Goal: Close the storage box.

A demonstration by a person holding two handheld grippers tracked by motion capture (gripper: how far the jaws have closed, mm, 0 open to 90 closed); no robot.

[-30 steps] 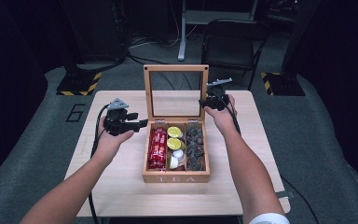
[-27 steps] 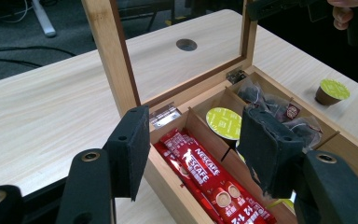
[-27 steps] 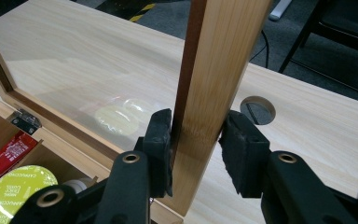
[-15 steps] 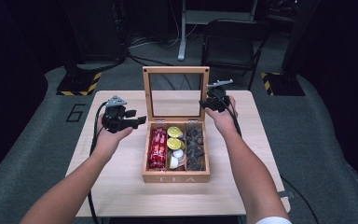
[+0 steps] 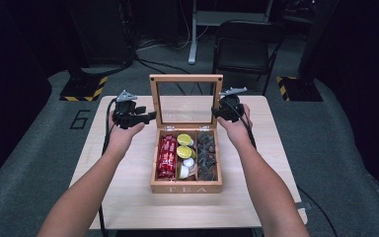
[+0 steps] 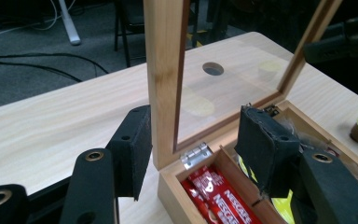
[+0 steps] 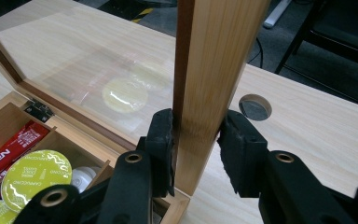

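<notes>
A wooden tea box [image 5: 186, 187] sits mid-table with its glass lid [image 5: 186, 79] standing upright. Inside lie red sachets [image 5: 167, 157], yellow-topped capsules [image 5: 183, 145] and dark pieces [image 5: 206, 153]. My right gripper [image 5: 218, 111] is shut on the lid's right frame [image 7: 214, 70], with both pads [image 7: 161, 144] pressing the wood. My left gripper [image 5: 148, 117] is open and straddles the lid's left frame [image 6: 163, 70]. Its jaws have just been closing a little; the left pad [image 6: 133, 147] is close to the wood and the right pad [image 6: 261, 144] stands well off. The red sachets [image 6: 219, 196] lie just below it.
The light wooden table [image 5: 128, 197] has a round cable hole [image 7: 255, 106] behind the box. A dark chair [image 5: 246, 44] stands beyond the far edge. Cables trail from both grippers. Bare tabletop lies on either side of the box.
My left gripper has moved away from the person and slightly right, up to the lid's left frame. The right gripper and the lid have stayed put.
</notes>
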